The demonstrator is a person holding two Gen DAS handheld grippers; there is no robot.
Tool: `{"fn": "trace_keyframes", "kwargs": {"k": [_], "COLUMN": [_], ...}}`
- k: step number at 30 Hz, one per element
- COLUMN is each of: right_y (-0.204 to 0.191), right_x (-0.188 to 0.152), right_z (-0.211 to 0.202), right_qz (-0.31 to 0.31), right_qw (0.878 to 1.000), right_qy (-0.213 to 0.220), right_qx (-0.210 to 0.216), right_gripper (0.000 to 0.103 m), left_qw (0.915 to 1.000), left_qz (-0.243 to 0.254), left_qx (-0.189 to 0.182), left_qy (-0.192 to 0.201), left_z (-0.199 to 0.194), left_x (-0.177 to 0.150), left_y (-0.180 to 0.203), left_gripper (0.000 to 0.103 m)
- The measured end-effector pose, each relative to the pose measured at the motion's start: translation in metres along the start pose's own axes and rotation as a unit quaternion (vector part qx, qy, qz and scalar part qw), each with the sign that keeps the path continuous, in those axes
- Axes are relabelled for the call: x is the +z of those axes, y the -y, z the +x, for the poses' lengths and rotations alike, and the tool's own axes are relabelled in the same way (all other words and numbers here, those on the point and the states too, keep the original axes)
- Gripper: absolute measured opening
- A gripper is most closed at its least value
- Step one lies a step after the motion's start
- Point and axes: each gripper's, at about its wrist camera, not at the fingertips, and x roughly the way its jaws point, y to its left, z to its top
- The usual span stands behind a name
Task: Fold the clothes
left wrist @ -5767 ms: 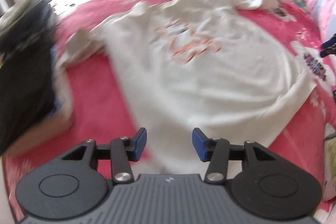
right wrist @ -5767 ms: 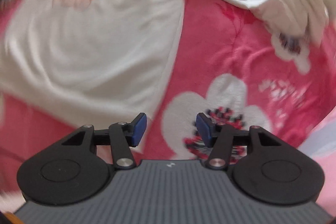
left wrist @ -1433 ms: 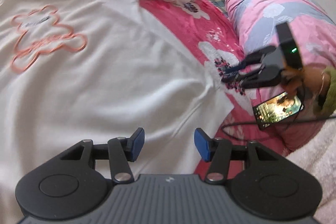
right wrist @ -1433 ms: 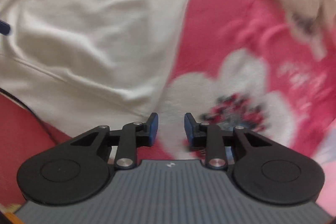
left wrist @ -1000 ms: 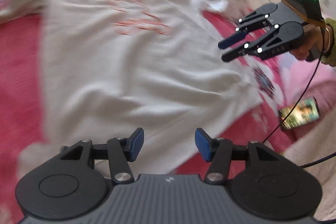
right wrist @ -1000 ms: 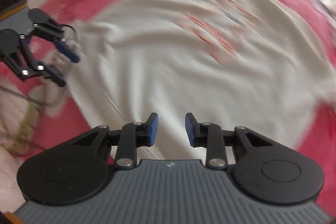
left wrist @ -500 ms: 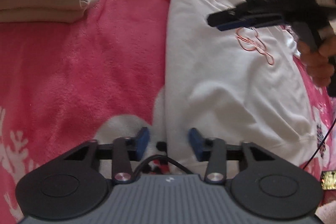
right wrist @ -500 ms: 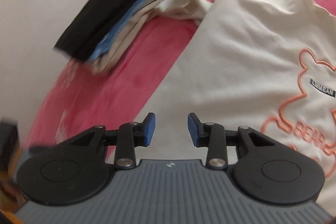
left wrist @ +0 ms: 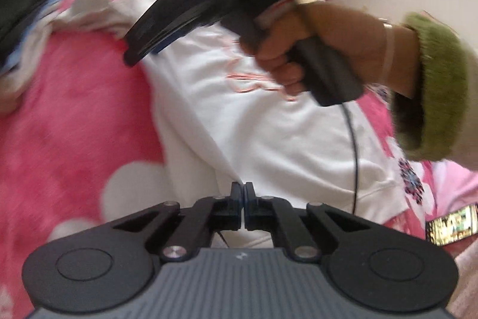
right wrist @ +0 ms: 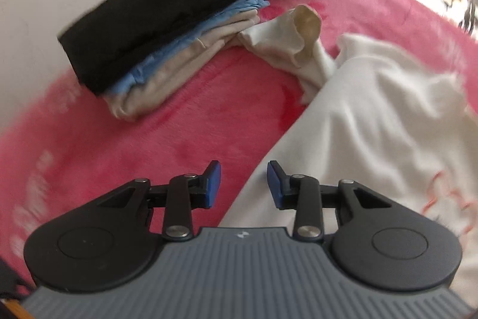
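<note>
A white sweatshirt point(left wrist: 269, 124) with an orange bear outline lies spread on the pink blanket point(left wrist: 74, 124). My left gripper point(left wrist: 242, 193) is shut on the fabric at the shirt's near left edge, and a crease runs up from the pads. In the right wrist view my right gripper point(right wrist: 243, 184) hovers open over the sweatshirt's point(right wrist: 373, 115) side edge, with nothing pinched; one pad is above the blanket, the other above the cloth. A rumpled sleeve point(right wrist: 286, 47) lies beyond it. From the left wrist view, that right gripper point(left wrist: 134, 53) is blurred and crosses above the shirt.
A stack of folded clothes point(right wrist: 155, 50), black over blue and beige, sits by the wall at the far left. A hand in a green cuff point(left wrist: 433, 85) holds the right gripper, whose cable point(left wrist: 354, 145) hangs over the shirt. A lit phone point(left wrist: 451, 224) lies at the right.
The left gripper's jaws have shut on the shirt's edge. The right gripper has swept leftwards over the shirt, and its view now takes in the sleeve and the folded stack.
</note>
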Motion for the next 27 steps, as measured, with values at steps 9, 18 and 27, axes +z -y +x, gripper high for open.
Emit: {"fn": "trace_keyframes", "kwargs": {"k": [9,18,27], "right_y": [0.102,0.087,0.011], "right_x": [-0.037,0.006,0.055], "right_z": [0.002,-0.022,0.039], "right_qz": [0.132,0.048,-0.202], "right_qw": [0.99,0.988,0.972], "right_qy": [-0.027,0.081,0.081], "right_qx": [-0.052,-0.123,-0.093], "right_gripper": [0.032,0.033,0.065], "left_qw": [0.9984,0.9965,0.9946], "left_qz": [0.055,0.072,0.083], "left_qx": [-0.012,-0.038,-0.054], "left_qy": [-0.008,-0.013,-0.03], "left_z": [0.027,0.04,0.047], "left_x": [0.001,0.004,0.007], "left_y": [0.016,0.031,0.029], "left_gripper": [0.003,0.003,0.003]}}
